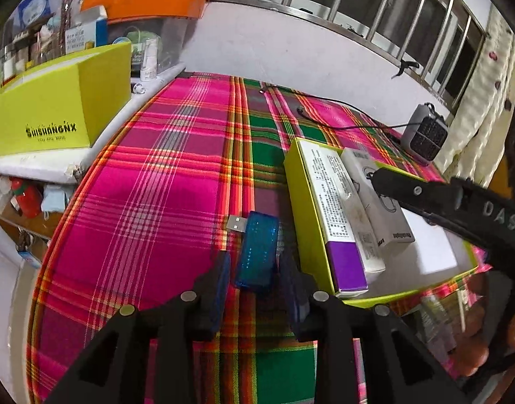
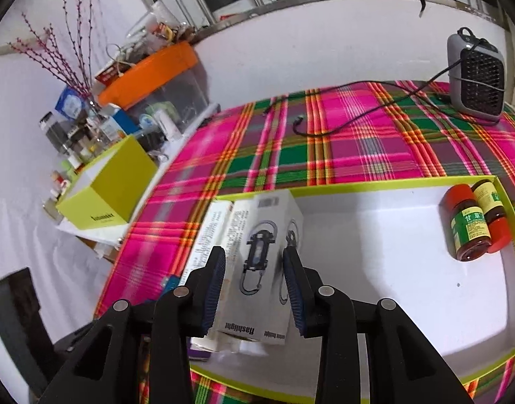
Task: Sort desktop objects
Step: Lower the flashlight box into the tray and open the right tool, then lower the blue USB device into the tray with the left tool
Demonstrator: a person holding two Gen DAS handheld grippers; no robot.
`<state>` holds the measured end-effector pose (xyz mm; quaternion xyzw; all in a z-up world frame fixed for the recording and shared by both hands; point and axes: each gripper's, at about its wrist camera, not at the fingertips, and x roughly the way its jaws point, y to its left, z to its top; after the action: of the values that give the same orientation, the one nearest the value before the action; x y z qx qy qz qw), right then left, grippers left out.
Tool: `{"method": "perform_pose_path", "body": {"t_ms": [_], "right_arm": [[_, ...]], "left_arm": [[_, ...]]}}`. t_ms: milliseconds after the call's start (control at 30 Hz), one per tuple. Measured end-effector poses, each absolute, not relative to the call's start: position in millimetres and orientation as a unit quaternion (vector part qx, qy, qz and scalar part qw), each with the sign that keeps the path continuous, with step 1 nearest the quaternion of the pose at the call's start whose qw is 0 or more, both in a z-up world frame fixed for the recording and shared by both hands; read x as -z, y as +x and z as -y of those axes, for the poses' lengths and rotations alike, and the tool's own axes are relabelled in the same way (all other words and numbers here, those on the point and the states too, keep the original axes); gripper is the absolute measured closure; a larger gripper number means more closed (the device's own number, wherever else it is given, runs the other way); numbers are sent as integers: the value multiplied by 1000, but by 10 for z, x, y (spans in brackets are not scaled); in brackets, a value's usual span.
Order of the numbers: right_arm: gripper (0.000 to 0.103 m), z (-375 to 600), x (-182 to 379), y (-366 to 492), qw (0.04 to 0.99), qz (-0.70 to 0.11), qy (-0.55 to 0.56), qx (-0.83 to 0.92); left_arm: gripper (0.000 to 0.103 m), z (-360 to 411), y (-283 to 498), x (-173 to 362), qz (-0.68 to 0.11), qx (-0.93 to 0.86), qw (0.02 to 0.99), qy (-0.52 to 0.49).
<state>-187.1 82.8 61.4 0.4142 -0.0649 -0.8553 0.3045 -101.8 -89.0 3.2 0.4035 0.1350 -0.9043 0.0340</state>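
I see the blue USB stick point(image 1: 257, 249) on the cloth point(image 1: 149, 202) between my left gripper point(image 1: 257, 289)'s released jaws, at nine o'clock of the tray point(image 1: 299, 202). A skewed close may flick it away. My right gripper point(image 2: 254, 289) straddles the flashlight box point(image 2: 261, 262); contact unclear. Bottles point(image 2: 476, 222) lie at two o'clock.

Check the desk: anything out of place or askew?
The blue USB stick lies loose on the plaid cloth, outside the yellow-green tray, between the left claw's open fingers. The white flashlight box sits skewed in the tray.
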Motion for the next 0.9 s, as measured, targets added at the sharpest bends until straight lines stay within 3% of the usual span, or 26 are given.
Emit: {"method": "perform_pose_path", "body": {"t_ms": [233,900], "right_arm": [[66,-862,-638,-1757,310,62,412,855],[66,-1453,-775,-1547,287,97,370,878]], "left_arm": [[80,874,-1035,-33,-127,904,34,406],[81,1047,-879,-277,-203,927,-5,316]]}}
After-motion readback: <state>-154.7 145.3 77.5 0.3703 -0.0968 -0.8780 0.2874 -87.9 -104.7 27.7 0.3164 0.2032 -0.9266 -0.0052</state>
